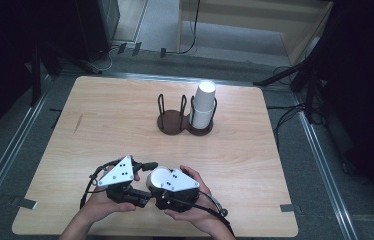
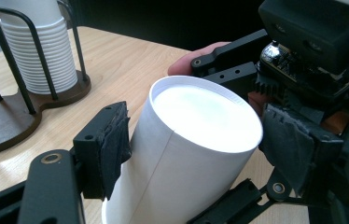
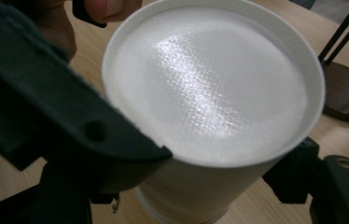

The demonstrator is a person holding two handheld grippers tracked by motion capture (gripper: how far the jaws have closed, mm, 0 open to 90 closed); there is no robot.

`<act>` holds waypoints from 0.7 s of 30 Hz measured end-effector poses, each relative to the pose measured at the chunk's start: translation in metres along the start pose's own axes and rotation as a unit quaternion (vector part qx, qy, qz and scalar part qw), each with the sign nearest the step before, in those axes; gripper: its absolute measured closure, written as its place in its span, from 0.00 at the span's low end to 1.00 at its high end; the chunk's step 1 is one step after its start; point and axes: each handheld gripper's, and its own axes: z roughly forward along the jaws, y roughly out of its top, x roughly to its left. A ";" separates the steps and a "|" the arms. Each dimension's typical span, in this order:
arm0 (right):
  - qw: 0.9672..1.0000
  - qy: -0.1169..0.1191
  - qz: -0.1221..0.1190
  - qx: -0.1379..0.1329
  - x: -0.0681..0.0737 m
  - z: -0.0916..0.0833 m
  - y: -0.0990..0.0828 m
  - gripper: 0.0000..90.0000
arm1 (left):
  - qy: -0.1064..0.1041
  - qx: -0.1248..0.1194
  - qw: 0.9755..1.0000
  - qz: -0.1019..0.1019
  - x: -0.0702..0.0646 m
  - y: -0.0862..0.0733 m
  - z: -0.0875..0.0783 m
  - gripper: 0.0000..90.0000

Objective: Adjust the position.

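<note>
A white paper cup [image 1: 157,176] is held upside down, its flat bottom up, just above the table's front edge. My left gripper [image 1: 147,181] closes on it from the left. In the left gripper view a padded finger [image 2: 112,144] presses the cup [image 2: 200,140] on one side and a second pad [image 2: 294,149] meets it on the other. My right gripper [image 1: 162,186] grips the same cup from the right. In the right gripper view the cup [image 3: 210,84] sits between its jaws, with a pad [image 3: 294,177] against the cup's wall.
A dark two-ring cup holder [image 1: 172,125] stands mid-table. Its right ring holds a stack of white cups [image 1: 204,102], and the left ring holds nothing. The stack [image 2: 37,46] and holder base [image 2: 4,126] lie beyond the held cup. Light wooden table [image 1: 100,115] all around.
</note>
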 end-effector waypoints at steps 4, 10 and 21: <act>1.000 0.002 -0.002 0.001 0.000 -0.001 0.001 0.36 | 0.003 0.004 1.000 0.003 -0.001 -0.001 0.001 0.28; 1.000 0.009 -0.003 0.003 0.000 -0.002 0.001 0.36 | 0.004 0.004 1.000 0.005 -0.002 -0.001 0.002 0.29; 1.000 0.013 0.000 0.009 -0.002 -0.001 0.000 0.36 | 0.018 -0.007 1.000 0.022 -0.002 -0.002 -0.002 0.36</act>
